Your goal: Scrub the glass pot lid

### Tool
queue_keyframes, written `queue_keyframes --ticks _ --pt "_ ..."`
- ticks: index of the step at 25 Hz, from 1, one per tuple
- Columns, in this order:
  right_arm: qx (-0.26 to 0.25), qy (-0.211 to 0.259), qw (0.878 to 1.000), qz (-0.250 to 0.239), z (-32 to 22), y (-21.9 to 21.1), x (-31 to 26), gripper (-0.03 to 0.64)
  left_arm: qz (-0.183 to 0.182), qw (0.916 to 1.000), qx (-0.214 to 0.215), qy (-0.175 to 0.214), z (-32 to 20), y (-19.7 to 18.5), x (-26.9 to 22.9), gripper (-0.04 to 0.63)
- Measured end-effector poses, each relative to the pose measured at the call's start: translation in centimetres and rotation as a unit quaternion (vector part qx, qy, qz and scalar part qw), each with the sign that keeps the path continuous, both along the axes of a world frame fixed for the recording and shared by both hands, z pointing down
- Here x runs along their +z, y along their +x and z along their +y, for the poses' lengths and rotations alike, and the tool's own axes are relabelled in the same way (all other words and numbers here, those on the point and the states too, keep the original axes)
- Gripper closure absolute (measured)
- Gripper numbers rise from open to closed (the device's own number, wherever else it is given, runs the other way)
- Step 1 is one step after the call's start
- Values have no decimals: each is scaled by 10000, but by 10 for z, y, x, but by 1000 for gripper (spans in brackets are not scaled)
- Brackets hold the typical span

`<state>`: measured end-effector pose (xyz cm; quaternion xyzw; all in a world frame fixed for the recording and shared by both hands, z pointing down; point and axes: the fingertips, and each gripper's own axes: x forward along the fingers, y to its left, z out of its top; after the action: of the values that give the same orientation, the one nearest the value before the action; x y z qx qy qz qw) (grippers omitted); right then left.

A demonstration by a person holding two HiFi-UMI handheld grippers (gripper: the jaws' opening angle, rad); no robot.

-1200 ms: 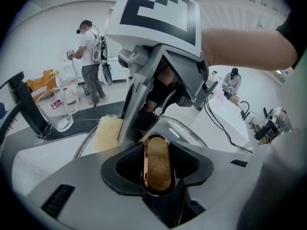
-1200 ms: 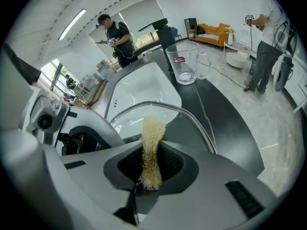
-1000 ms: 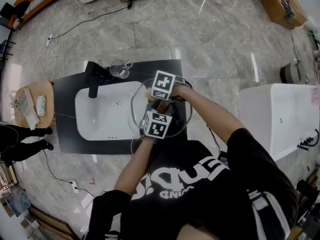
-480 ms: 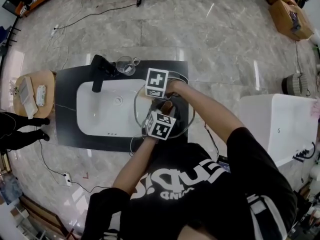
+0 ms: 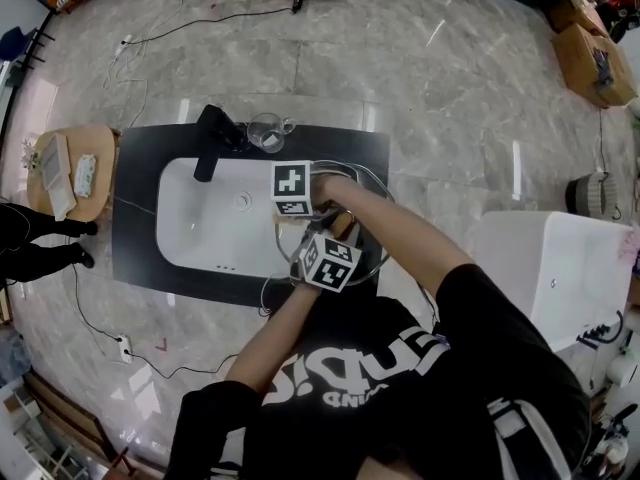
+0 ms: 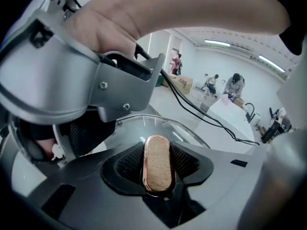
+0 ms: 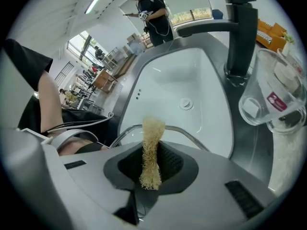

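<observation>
The glass pot lid [image 5: 372, 220] is held tilted over the black counter at the right end of the sink. Its oval, wood-topped knob [image 6: 156, 166] sits clamped between the jaws of my left gripper [image 6: 156, 163], whose marker cube [image 5: 328, 261] is nearest the person. My right gripper [image 7: 151, 159] is shut on a strip of tan loofah scrubber [image 7: 151, 150]. It reaches over the lid's left rim [image 7: 189, 137], above the basin edge, with its cube [image 5: 292, 190] left of the lid. In the left gripper view the right gripper's grey body [image 6: 72, 75] fills the upper left.
A white basin [image 5: 200, 230] is set in the black counter [image 5: 135, 218], with a black faucet [image 5: 212, 140] and a clear glass jug [image 5: 266, 131] behind it. A wooden side table [image 5: 62, 178] stands left, a white tub [image 5: 555, 268] right. Someone stands beyond the sink [image 7: 152, 11].
My right gripper has slid left across the lid toward the basin and rolled. The left gripper has kept the knob in place.
</observation>
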<state>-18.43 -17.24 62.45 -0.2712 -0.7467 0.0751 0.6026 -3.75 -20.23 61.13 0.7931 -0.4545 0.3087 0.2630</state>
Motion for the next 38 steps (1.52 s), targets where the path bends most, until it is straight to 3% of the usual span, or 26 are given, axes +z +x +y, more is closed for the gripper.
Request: queue_keyframes --ticks 7,14,26,38 --pt "-535 -290 9979 207 32 -4 6 571 66 10000 -34 -25 2 1 1 413" --pt "-506 -173 9983 245 30 -4 13 569 97 9999 -60 -17 -1 3 2 413" --pt "603 -47 9982 -64 -8 -6 12 569 115 9999 -64 -11 0 2 2 413" --pt "1979 367 9789 -353 -82 27 8 569 125 9999 -43 -45 -1 3 4 413"
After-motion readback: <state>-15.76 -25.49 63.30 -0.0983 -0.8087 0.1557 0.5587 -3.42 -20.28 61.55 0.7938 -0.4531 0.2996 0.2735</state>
